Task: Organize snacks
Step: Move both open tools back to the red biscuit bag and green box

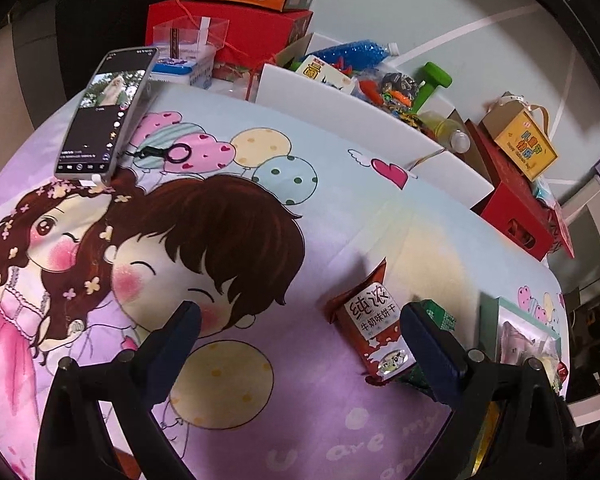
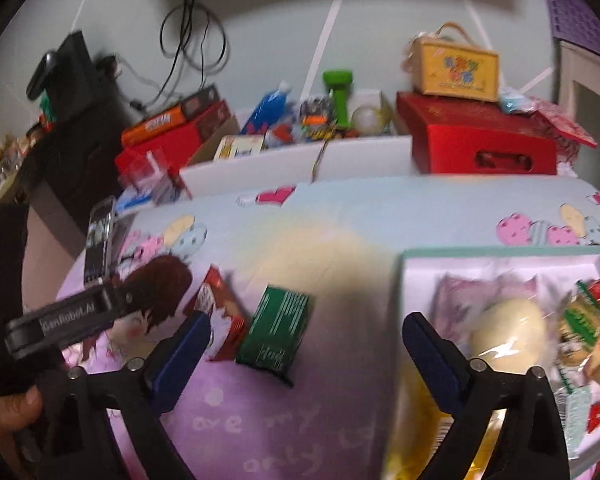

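Hovering right gripper (image 2: pixel 306 340), jaws apart

We see bare cartoon bedsheet (image 1: pixel 260 360) ahead; the red biscuit packet (image 1: pixel 374 328), green box (image 2: pixel 276 330) and snack tray (image 2: pixel 500 254) crowd the right.

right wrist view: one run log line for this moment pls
left gripper: open, empty | right gripper: open, empty | red packet, green box: loose on sheet | tray: holds snacks
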